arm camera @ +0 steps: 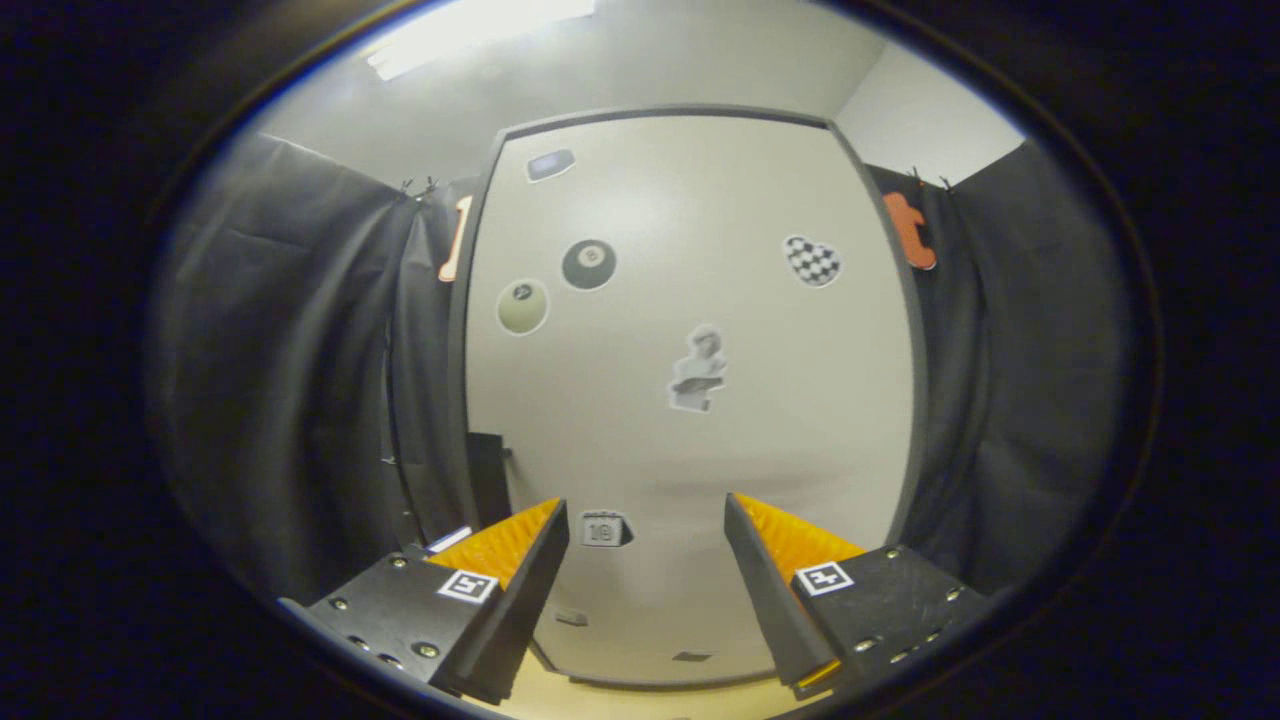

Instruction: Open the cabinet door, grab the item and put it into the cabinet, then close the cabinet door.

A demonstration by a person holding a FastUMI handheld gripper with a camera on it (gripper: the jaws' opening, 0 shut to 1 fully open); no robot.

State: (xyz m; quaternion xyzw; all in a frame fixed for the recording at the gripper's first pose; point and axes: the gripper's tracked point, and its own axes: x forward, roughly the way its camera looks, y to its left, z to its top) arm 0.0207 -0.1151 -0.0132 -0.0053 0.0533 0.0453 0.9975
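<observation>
Door stage, either not begun or already finished, cannot tell which: cabinet door [690, 400] shut flat ahead, item nowhere visible. Left to right: dark curtain [290, 380], round stickers [588, 264], bust sticker [698, 368], checkered sticker [811, 260]. Gripper [646, 560] jaws apart, empty, nothing blocking

Pale wooden surface [640, 700] below tool; cabinet [690, 440] standing on it.

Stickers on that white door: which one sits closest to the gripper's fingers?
The small dark sticker low on the cabinet door, just beyond the open gripper. The ball stickers, checkered one and statue sticker sit higher.
</observation>
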